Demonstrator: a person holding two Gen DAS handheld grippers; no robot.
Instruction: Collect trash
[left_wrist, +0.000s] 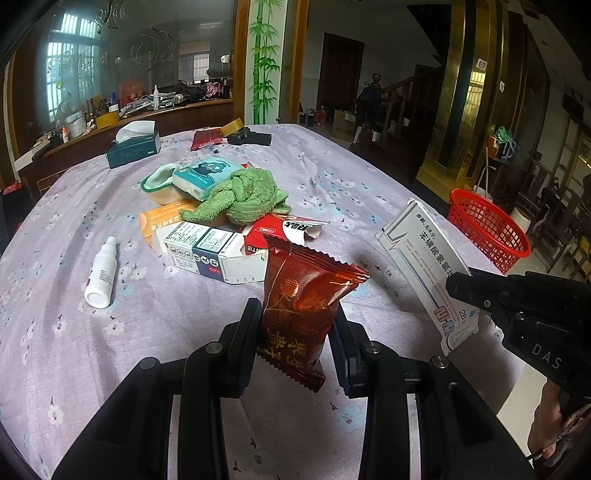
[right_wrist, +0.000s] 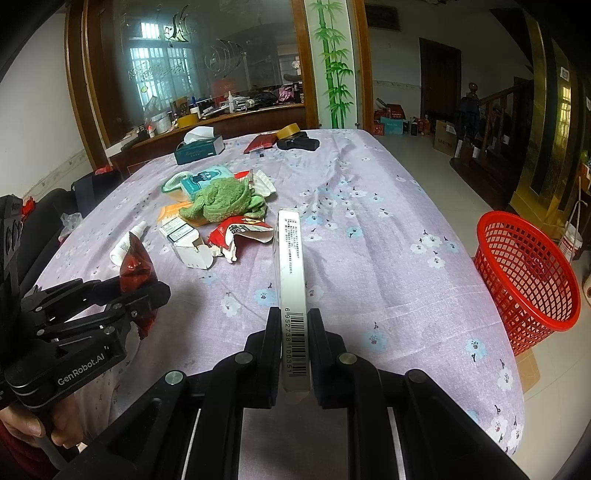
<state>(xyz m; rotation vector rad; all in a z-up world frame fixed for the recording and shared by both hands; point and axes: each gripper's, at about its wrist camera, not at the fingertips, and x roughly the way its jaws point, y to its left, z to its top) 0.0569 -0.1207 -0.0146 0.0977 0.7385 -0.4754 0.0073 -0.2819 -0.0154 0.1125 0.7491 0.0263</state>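
1. Our left hand-held gripper (left_wrist: 295, 343) is clamped on a red wrapper (left_wrist: 306, 299), bottom centre of the left view, lifted off the tabletop (left_wrist: 369, 192).
2. Our right hand-held gripper (right_wrist: 293, 354) pinches a flat white box (right_wrist: 291, 273) edge-on, bottom centre of the right view.
3. Wrapper looks light, crinkly, slippery; we judge a mid-body hold safest. Box seems light card, crushable; hold near the end.
4. Count: one red basket (right_wrist: 528, 280) at the right edge, beyond the tabletop; one spray bottle (left_wrist: 101, 273); one green cloth (left_wrist: 243, 199); several opened cartons (left_wrist: 207, 251), number unclear.
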